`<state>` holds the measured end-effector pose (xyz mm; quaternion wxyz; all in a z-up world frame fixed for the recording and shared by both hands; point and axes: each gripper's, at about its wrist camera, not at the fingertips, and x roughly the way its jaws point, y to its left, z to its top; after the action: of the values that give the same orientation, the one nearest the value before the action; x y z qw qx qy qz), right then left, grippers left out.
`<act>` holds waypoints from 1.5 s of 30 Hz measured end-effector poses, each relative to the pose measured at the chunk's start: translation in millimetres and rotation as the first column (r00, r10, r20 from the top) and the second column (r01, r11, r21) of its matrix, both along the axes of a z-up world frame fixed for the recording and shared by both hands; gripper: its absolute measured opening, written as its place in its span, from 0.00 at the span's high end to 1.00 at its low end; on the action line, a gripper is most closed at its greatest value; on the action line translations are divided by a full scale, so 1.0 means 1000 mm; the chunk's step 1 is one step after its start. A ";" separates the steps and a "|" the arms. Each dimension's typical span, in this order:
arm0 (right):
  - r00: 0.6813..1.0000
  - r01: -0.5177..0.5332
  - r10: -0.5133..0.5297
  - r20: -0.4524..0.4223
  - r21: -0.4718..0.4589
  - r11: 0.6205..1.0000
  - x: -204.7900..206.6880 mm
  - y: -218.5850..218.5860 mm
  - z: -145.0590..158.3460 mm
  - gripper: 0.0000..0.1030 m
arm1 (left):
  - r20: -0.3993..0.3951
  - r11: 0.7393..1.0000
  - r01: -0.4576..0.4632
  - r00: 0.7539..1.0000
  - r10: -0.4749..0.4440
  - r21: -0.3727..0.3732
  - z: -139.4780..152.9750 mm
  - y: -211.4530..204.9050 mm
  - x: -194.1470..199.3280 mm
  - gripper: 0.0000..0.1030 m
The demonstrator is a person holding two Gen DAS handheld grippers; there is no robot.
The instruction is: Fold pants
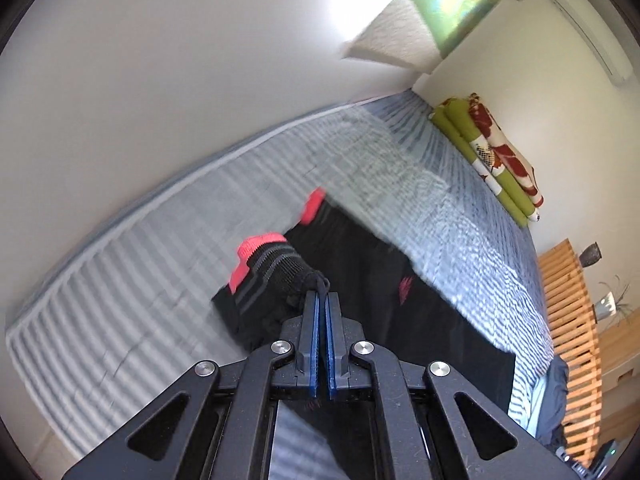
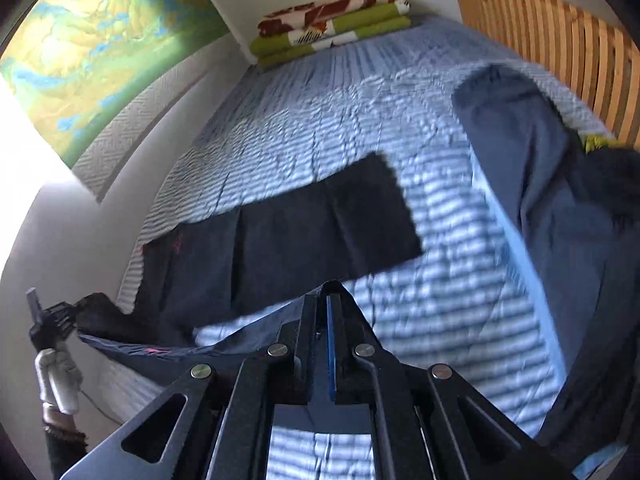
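Black pants (image 1: 360,276) lie across a blue striped bedspread (image 1: 200,248). Their ribbed waistband (image 1: 276,264), edged in coral pink, bunches up into my left gripper (image 1: 322,295), which is shut on it above the bed. In the right wrist view the pants (image 2: 300,232) stretch across the bed, with the far leg end flat. My right gripper (image 2: 326,292) is shut on their near edge, which is lifted. That raised edge (image 2: 160,350) runs taut to the left gripper (image 2: 66,317), held by a gloved hand (image 2: 58,380) at the far left.
A folded green and red floral blanket (image 2: 332,24) lies at the far end of the bed. A wooden slatted headboard (image 2: 552,52) runs along the right side. A dark blue garment (image 2: 532,168) is heaped on the bed's right part. The wall (image 1: 160,80) borders the other side.
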<state>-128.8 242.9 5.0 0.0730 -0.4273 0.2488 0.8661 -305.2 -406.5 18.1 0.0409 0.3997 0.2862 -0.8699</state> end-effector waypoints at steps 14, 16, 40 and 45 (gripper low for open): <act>0.979 0.129 -0.156 0.129 0.193 0.973 -0.228 0.073 -0.081 0.96 | 0.205 0.987 -0.043 0.976 0.074 -0.152 -0.081 0.057 -0.223 0.97; 0.976 0.108 -0.145 0.159 0.222 0.969 -0.248 0.074 -0.104 0.96 | 0.230 0.989 -0.044 0.970 0.076 -0.139 -0.100 0.056 -0.232 0.94; 0.971 0.134 -0.179 0.157 0.260 0.956 -0.248 0.073 -0.116 0.96 | 0.189 0.956 0.117 0.980 -0.067 -0.267 -0.101 0.015 -0.174 1.00; 0.973 0.174 -0.210 0.095 0.292 0.941 -0.251 0.080 -0.100 0.96 | 0.125 0.970 0.027 0.992 0.003 -0.241 -0.077 -0.008 -0.181 1.00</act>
<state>-379.4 323.1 -94.6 0.2326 -0.4396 0.1587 0.8529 -486.2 -414.2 -58.7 0.1019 0.4467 0.1721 -0.8720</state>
